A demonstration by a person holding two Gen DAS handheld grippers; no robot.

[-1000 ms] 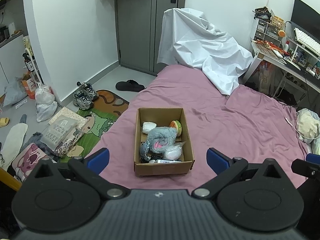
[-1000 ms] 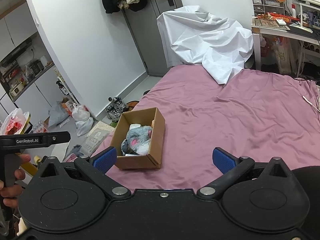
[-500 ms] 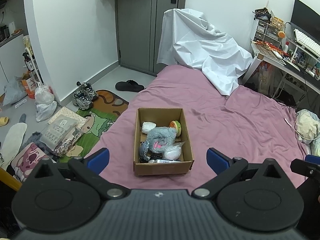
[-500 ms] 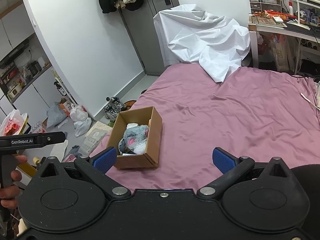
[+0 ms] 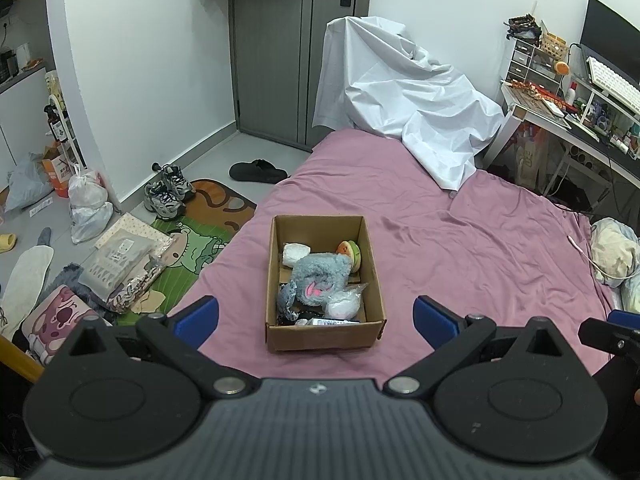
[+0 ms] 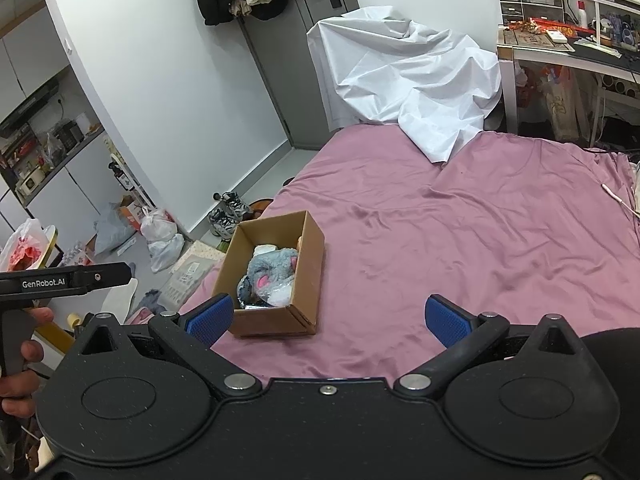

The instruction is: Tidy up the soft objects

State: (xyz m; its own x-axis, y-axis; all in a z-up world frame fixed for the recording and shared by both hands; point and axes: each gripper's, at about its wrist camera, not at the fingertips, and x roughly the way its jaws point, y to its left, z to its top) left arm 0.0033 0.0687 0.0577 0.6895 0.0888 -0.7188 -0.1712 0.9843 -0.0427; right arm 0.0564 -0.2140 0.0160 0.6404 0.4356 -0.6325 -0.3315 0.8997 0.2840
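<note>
- fingers (image 5: 196,316) of the left gripper (image 5: 316,318) and right gripper (image 6: 326,316) spread wide, holding nothing, above the pink bed (image 5: 460,248).
- cardboard box (image 5: 324,338) sits on bed.
- grey plush toy (image 5: 320,278) lies inside box.

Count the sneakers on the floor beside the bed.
2: the sneakers sit as a pair by the wall, left of the bed, at the rug's far edge. Others may be hidden.
</note>
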